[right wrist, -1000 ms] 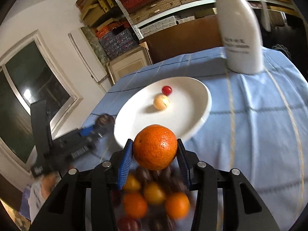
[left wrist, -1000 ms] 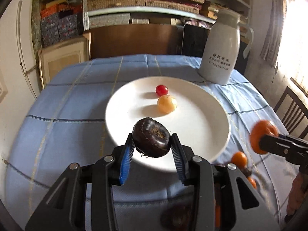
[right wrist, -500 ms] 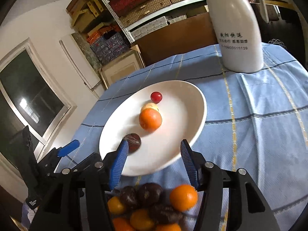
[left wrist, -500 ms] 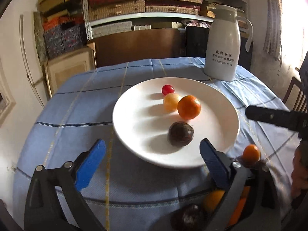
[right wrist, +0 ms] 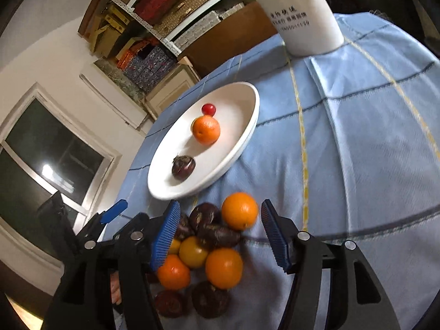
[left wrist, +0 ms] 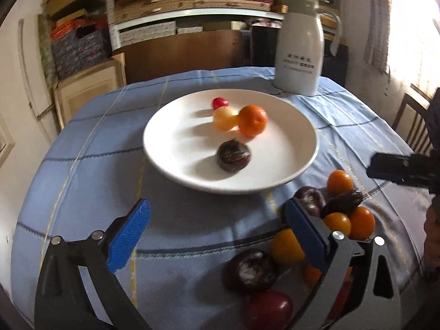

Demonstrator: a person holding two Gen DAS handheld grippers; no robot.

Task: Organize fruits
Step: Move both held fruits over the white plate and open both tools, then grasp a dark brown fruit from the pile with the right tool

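Note:
A white plate [left wrist: 165,148] on the blue cloth holds a red cherry tomato [left wrist: 220,102], a pale yellow fruit [left wrist: 225,118], an orange [left wrist: 252,120] and a dark brown fruit [left wrist: 233,156]. My left gripper [left wrist: 217,214] stands wide open before the plate's near rim, nothing between its pads. A pile of oranges and dark fruits [left wrist: 338,220] lies to its right. My right gripper [right wrist: 220,210] hovers over that pile [right wrist: 209,247], jaws opening; an orange [right wrist: 239,210] shows between the fingers, untouched. The plate [right wrist: 247,137] lies beyond it.
A tall white jug [left wrist: 299,46] stands at the table's far right, also in the right wrist view [right wrist: 299,13]. Shelves of boxes [left wrist: 192,0] fill the back wall. A wooden chair [left wrist: 412,126] stands past the right edge. A hand [left wrist: 431,233] holds the right gripper [left wrist: 398,169].
The left gripper let go of the dark fruit and the right gripper let go of the orange; both now lie on the plate. Both grippers pulled back toward the pile.

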